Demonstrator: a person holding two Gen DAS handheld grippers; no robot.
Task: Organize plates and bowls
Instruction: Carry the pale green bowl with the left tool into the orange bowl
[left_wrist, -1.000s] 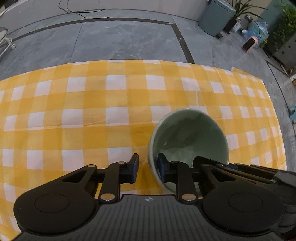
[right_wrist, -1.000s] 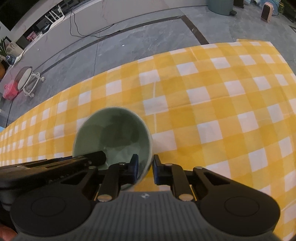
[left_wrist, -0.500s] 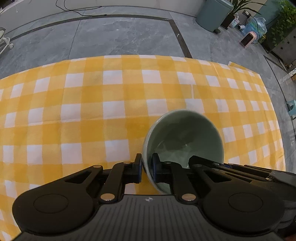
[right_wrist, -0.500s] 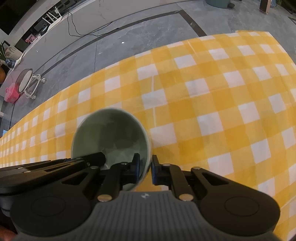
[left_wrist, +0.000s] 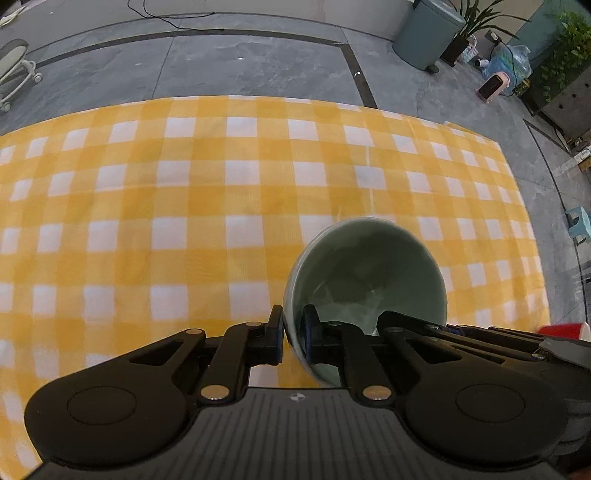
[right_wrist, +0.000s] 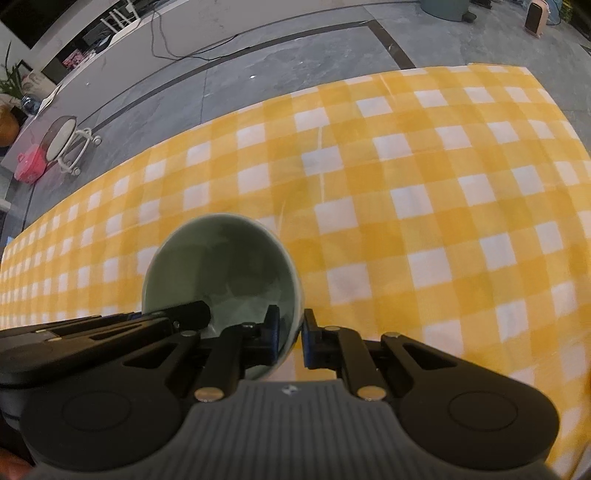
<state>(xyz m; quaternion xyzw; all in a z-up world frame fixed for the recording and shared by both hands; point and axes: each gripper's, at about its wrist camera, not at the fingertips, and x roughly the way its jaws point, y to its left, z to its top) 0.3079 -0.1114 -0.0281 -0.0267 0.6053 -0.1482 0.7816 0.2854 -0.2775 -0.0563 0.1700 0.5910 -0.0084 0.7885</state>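
Bowl (left_wrist: 365, 280) hangs tilted above the checked tablecloth (left_wrist: 184, 206). I have the left gripper (left_wrist: 293, 332) clamped on its near-left rim and the right gripper (right_wrist: 290, 334) clamped on the opposite rim, one finger inside, one outside, probably so the load stays balanced.

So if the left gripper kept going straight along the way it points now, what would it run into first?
The left gripper is already clamped on the green bowl's rim, the right gripper gripping the opposite side. Beyond the bowl, probably the yellow checked tablecloth; depth is hard to judge.
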